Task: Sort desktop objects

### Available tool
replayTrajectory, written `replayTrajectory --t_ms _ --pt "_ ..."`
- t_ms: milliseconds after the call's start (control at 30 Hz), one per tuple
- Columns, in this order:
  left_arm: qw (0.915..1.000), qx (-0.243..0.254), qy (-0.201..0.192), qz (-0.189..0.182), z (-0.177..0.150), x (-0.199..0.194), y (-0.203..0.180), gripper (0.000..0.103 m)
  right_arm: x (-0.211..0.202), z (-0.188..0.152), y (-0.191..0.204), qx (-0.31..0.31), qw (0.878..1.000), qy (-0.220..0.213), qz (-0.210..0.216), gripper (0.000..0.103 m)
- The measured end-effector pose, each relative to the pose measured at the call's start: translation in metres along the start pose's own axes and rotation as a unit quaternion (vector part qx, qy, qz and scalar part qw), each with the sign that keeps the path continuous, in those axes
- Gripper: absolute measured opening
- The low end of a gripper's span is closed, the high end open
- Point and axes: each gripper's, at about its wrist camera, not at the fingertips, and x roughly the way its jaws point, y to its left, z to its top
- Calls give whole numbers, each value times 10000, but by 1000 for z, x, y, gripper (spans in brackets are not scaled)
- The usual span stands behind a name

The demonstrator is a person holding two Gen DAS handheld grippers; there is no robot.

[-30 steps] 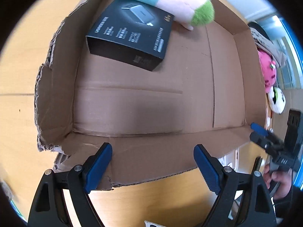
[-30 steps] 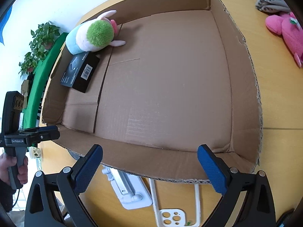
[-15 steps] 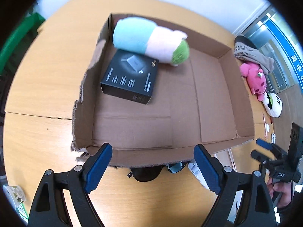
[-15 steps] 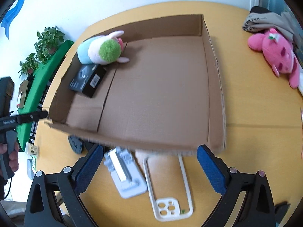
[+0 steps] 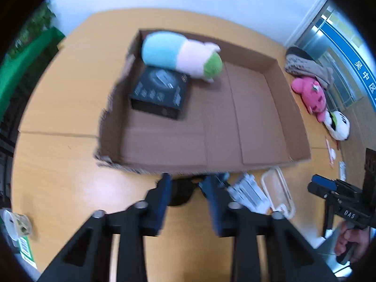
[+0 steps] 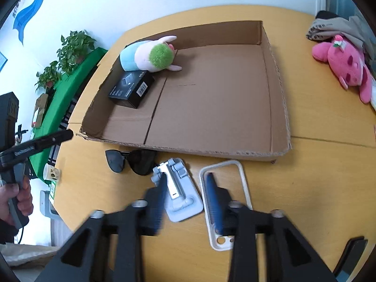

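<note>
i'm seeing the plush (image 6: 150, 55) and black box (image 6: 130, 89) boxed upper left; sunglasses (image 6: 131, 161), stand (image 6: 178, 188), phone case (image 6: 223, 202) are waiting; both hand-held grippers (image 6: 185, 197) seemingly part-spread, holding nothing.

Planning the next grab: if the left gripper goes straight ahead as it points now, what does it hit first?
Probably the sunglasses, lying on the table between the left gripper fingers and just short of the cardboard box. The image is blurred, so depth is uncertain.

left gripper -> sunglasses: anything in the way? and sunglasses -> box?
Nothing visible sits between the left gripper and the sunglasses, which lie on the table just ahead of its fingertips. Between the sunglasses and the cardboard box floor stands only the box's low near wall, so they would have to be lifted over it.
</note>
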Motion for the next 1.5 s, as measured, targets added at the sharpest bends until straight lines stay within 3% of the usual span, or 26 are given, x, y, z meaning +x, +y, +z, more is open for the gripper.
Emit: replayTrajectory --t_ms 33,67,200,233,467,733,1000,1067,1100,1133,1233,1367,1500 --pt "9998 7 71 -167 -2 3 -3 25 0 -3 -1 24 10000 9 10 65" --pt "9996 3 129 -258 -4 6 -6 27 -1 -8 -4 57 10000 23 14 66" --pt "9986 -51 432 -285 -13 24 -21 64 2 -27 -23 291 9994 157 -99 74" --pt "9983 -25 512 -269 -16 30 -27 66 3 -31 -28 353 9991 195 -132 75" --pt "9942 120 980 -430 -37 63 -65 66 19 -68 -62 611 9962 566 -265 76" --pt "9849 51 1569 -730 -68 106 -108 65 41 -97 -79 502 9948 881 -133 86" --pt "9818 -177 1703 -826 -72 129 -131 65 67 -83 -72 -359 9952 867 -284 93" --pt "9814 -234 1704 -849 -71 131 -133 65 74 -80 -70 -585 9936 867 -420 84" --pt "9813 -264 1702 -866 -71 131 -133 65 75 -78 -69 -732 9925 800 -569 65" --pt "9809 -300 1704 -888 -70 132 -134 65 73 -77 -69 -817 9911 779 -711 39" --pt "9783 -390 1738 -1057 -70 136 -139 65 68 -73 -79 -656 9919 801 -740 13" --pt "9719 -305 1993 -1214 -75 151 -157 65 58 -80 -87 -435 9928 845 -723 7" --pt "9654 -278 2202 -1366 -84 166 -175 63 46 -91 -100 202 9942 888 -571 6"
